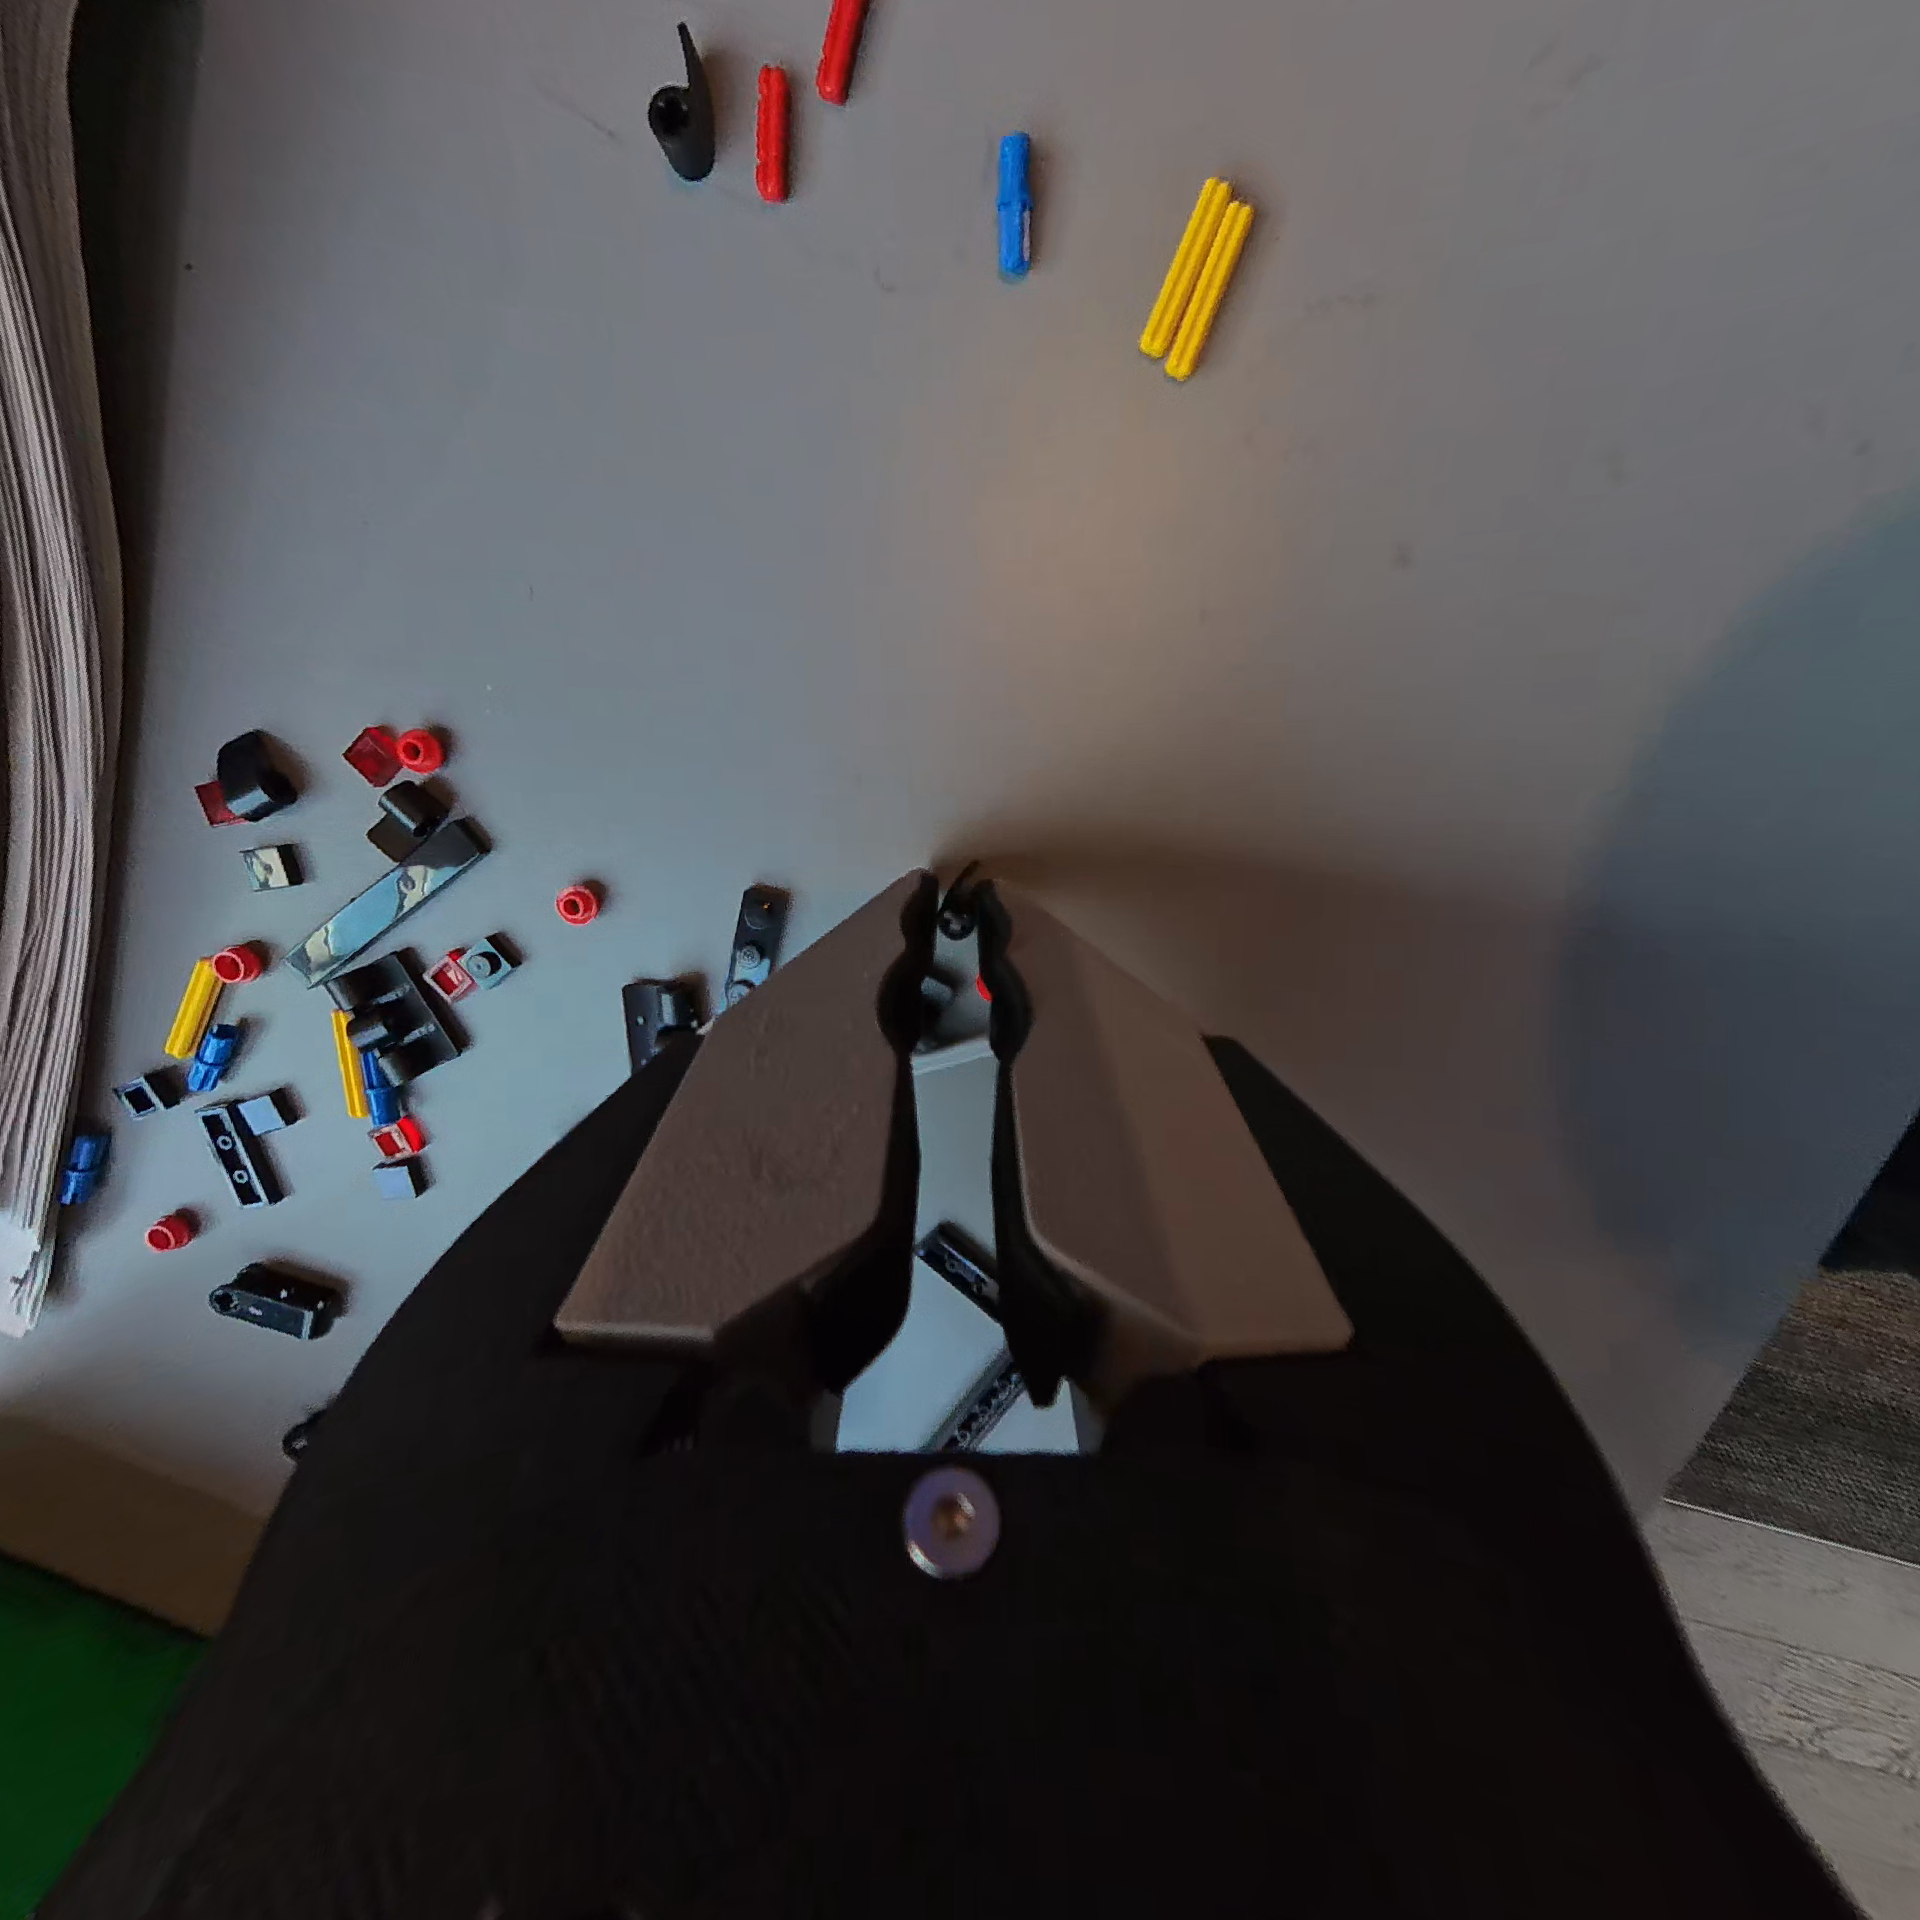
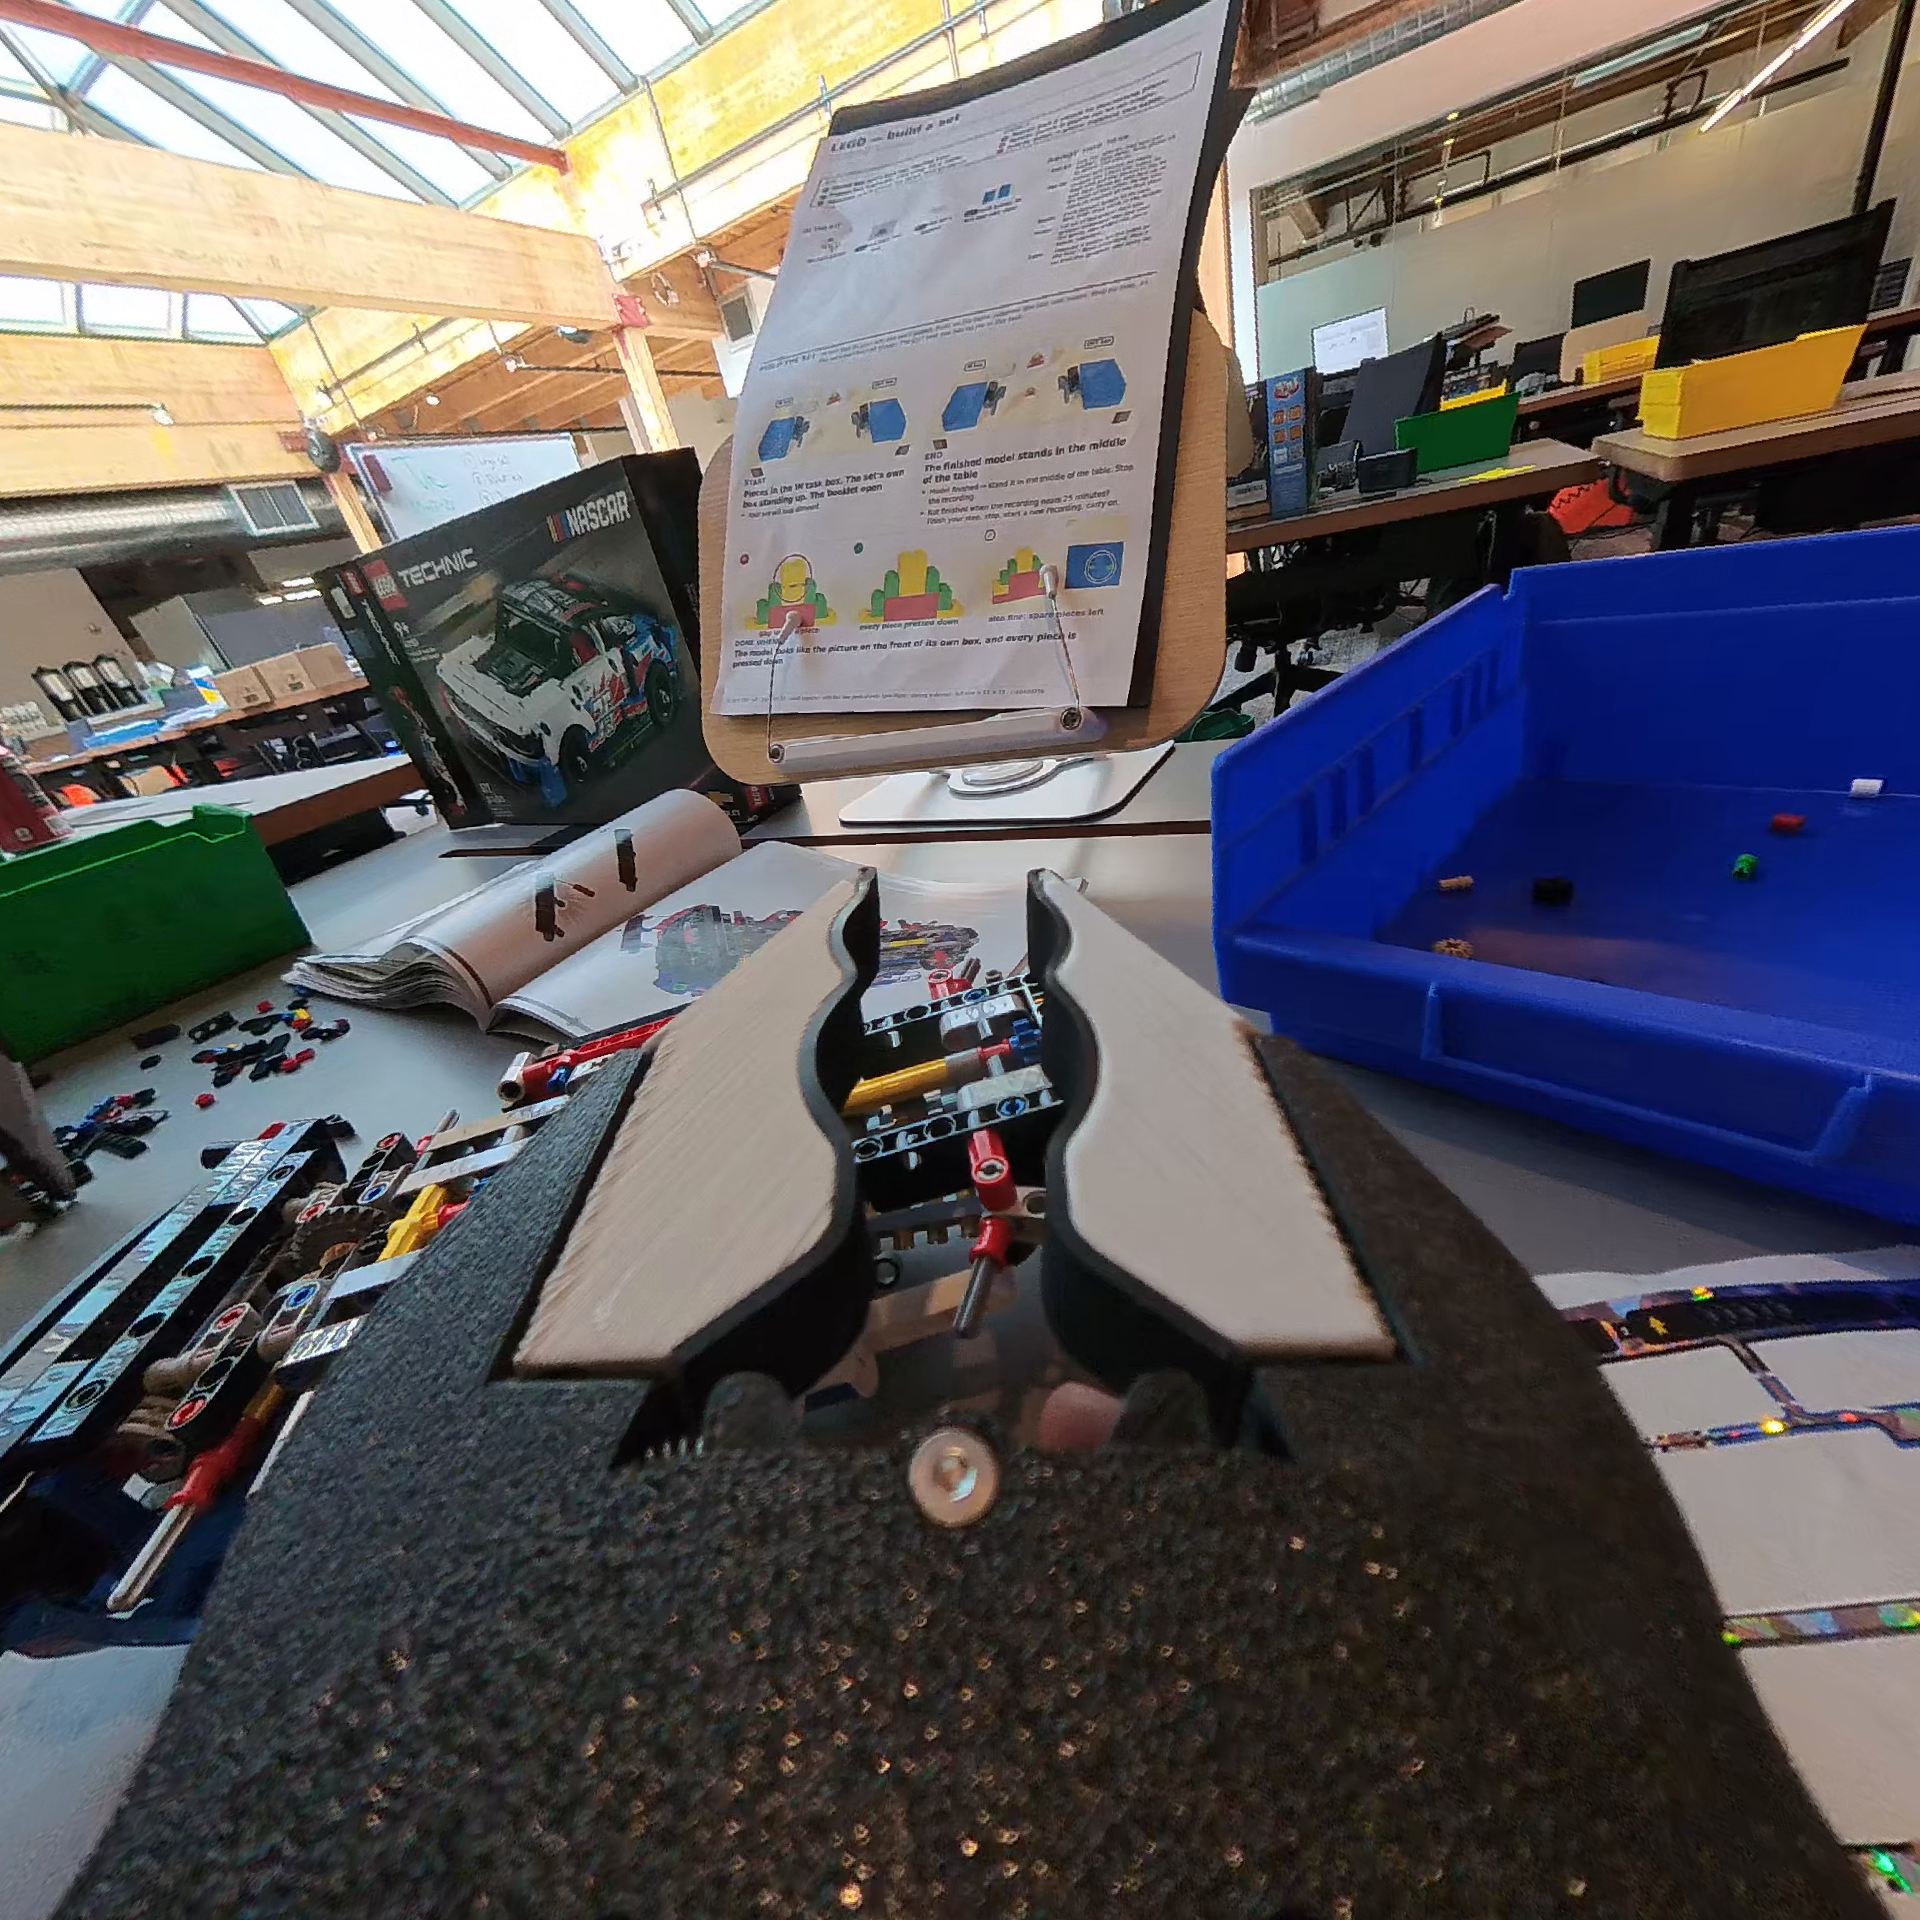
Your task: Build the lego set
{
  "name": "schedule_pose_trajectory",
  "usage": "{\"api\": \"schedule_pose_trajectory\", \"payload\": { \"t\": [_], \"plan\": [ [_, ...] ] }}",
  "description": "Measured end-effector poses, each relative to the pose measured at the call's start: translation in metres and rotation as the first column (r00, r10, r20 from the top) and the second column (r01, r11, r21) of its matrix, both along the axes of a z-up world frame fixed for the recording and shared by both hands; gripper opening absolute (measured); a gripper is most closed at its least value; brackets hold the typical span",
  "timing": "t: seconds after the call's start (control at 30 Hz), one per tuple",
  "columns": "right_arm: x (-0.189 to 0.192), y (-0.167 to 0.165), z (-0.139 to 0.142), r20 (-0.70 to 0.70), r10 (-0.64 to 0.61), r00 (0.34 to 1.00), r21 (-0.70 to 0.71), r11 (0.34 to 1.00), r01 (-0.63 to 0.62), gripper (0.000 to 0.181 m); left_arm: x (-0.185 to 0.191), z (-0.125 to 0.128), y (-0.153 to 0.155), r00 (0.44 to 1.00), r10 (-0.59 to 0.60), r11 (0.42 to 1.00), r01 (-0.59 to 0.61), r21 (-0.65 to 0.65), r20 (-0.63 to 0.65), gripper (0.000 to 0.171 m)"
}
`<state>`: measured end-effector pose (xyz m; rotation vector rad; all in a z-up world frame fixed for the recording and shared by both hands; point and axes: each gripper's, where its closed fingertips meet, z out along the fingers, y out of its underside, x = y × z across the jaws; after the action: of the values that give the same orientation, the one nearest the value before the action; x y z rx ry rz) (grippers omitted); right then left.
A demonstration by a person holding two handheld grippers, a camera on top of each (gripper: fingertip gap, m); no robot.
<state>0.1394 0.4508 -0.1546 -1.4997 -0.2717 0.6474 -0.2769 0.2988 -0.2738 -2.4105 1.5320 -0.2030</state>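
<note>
Right hand-held gripper straddles chassis (jaws apart).

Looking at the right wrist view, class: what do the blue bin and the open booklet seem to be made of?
Blue bin: probably moulded hard plastic, with a smooth, slightly glossy finish; its ribbed walls and rounded rim suggest this.
Open booklet: printed paper, apparently coated; its thin stacked pages curl upward and catch a soft sheen.

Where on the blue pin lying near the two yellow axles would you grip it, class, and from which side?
Grip the blue pin at its middle, from straight above, fingers closing across its narrow width. It lies flat and alone on the grey table, with free space on both long sides, well apart from the yellow axles and the red axle.
</note>
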Motion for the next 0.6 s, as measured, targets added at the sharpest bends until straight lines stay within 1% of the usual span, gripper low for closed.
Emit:
{"api": "schedule_pose_trajectory", "payload": {
  "t": [0.1,0.17,0.23,0.33,0.47,0.6],
  "plan": [
    [0.0,0.0,0.0,-0.003,0.001,1.0,0.001,1.0,-0.001,0.027,0.007,0.003,0.003,1.0,-0.012,1.0,0.012,-0.001,0.011,0.005],
    [0.0,0.0,0.0,-0.006,0.002,1.0,0.0,1.0,-0.002,0.027,0.01,0.007,0.01,1.0,-0.026,0.999,0.026,0.019,0.002,0.005],
    [0.0,0.0,0.0,-0.01,0.004,1.0,-0.003,1.0,-0.004,0.028,0.019,0.016,0.027,0.999,-0.035,0.998,0.035,0.059,0.001,0.005],
    [0.0,0.001,0.0,-0.01,0.005,1.0,-0.003,1.0,-0.005,0.027,0.044,0.03,0.054,0.997,-0.073,0.993,0.071,0.09,0.018,0.005],
    [-0.001,-0.001,0.002,-0.018,0.013,1.0,0.001,1.0,-0.013,0.027,0.075,0.029,0.077,0.991,-0.132,0.989,0.131,0.071,0.014,0.004],
    [-0.003,-0.001,0.002,-0.021,0.022,1.0,0.0,1.0,-0.022,0.027,0.093,0.023,0.09,0.985,-0.175,0.983,0.175,0.05,-0.006,0.003]
  ]
}}
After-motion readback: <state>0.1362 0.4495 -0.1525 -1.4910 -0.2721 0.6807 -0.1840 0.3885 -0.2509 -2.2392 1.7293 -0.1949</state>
